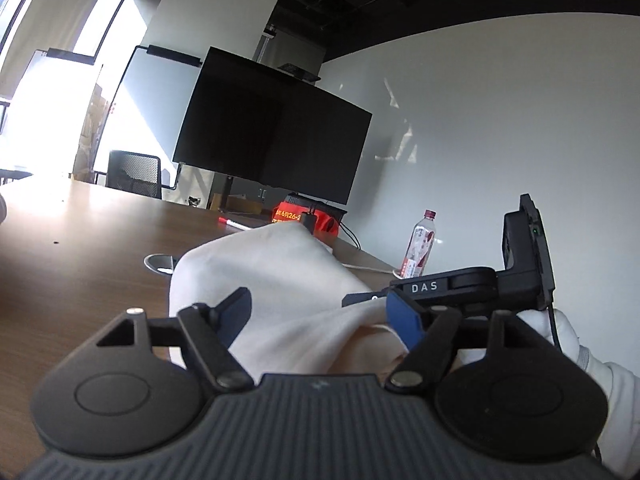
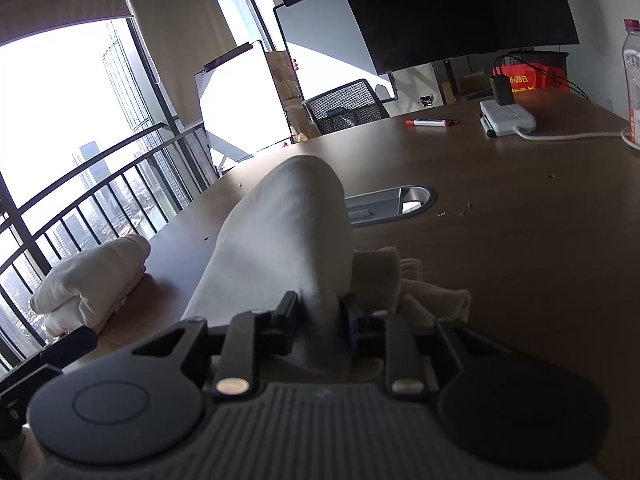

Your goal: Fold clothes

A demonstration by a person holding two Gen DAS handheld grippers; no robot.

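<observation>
Two grippers worked one white garment [image 2: 280, 240] on the brown table [image 2: 520, 208]. At lower centre of the right wrist frame, the right gripper [image 2: 320, 312] was clamped on a raised fold of it. At lower centre of the left wrist frame, the left gripper [image 1: 320, 316] stood with jaws apart, cloth lying loose between them. A second bundled white cloth [image 2: 92, 276] sat at left.

Free: bare table [image 2: 520, 264] at right.
Blocked ahead: raised white cloth [image 2: 280, 240].
Left: folded bundle [image 2: 92, 276].
</observation>
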